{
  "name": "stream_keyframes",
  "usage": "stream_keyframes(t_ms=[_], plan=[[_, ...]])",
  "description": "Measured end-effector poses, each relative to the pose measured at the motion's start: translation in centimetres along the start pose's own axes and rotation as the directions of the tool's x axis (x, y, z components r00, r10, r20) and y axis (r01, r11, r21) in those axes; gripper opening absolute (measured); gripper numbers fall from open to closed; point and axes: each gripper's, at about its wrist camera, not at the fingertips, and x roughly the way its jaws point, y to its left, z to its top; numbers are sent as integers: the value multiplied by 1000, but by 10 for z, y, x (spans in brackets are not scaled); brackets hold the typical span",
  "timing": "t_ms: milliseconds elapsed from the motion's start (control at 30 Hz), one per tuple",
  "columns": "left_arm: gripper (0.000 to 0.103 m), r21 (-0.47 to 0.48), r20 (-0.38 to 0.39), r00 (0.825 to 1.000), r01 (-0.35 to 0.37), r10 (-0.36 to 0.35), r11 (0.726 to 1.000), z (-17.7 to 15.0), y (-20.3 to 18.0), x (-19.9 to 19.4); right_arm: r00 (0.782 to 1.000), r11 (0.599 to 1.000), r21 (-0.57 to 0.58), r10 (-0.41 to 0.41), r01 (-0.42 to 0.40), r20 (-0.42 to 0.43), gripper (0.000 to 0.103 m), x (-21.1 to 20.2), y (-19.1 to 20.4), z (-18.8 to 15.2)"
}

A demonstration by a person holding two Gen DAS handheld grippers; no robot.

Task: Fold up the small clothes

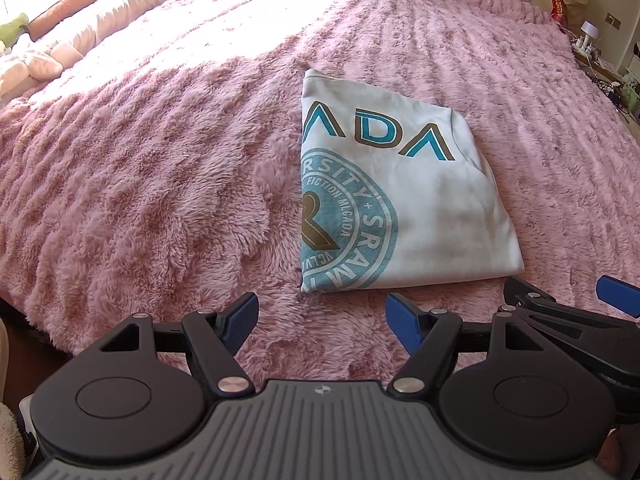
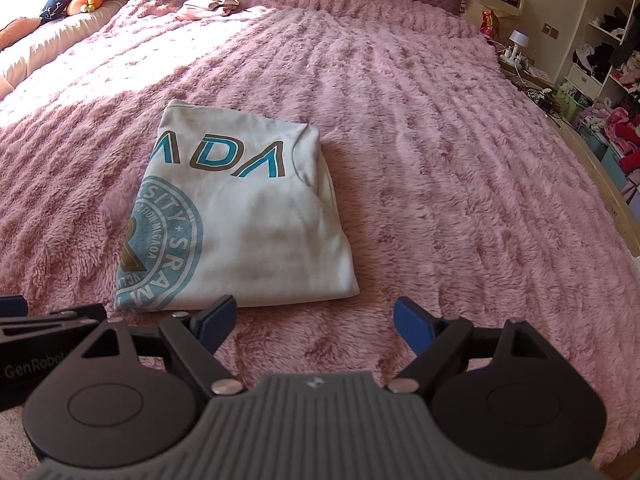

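A white T-shirt (image 1: 400,200) with teal and brown lettering lies folded into a compact rectangle on the pink fluffy bedspread (image 1: 160,180). It also shows in the right wrist view (image 2: 248,220). My left gripper (image 1: 322,316) is open and empty, just short of the shirt's near edge. My right gripper (image 2: 314,318) is open and empty, near the shirt's near right corner. The right gripper also shows at the right edge of the left wrist view (image 1: 560,304). The left gripper's body shows at the left edge of the right wrist view.
A small pale pink garment (image 2: 208,6) lies at the far side of the bed. Cushions and plush toys (image 1: 52,40) line the left side. A nightstand with a lamp (image 2: 520,40) and cluttered shelves (image 2: 608,60) stand to the right.
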Motion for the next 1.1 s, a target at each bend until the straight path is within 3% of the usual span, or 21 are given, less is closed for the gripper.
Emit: stream_keyframes(t_ms=[433, 967, 1100], plan=[[85, 24, -2, 1000, -24, 24, 999, 1, -4, 5, 1000, 1000, 16, -3, 4, -26, 81, 7, -2, -1], [81, 26, 40, 999, -3, 2, 1000, -1, -2, 5, 1000, 1000, 13, -7, 8, -24, 81, 9, 2, 0], [81, 11, 14, 1000, -11, 11, 1000, 0, -1, 6, 1000, 1000, 2, -11, 11, -23, 81, 9, 4, 0]])
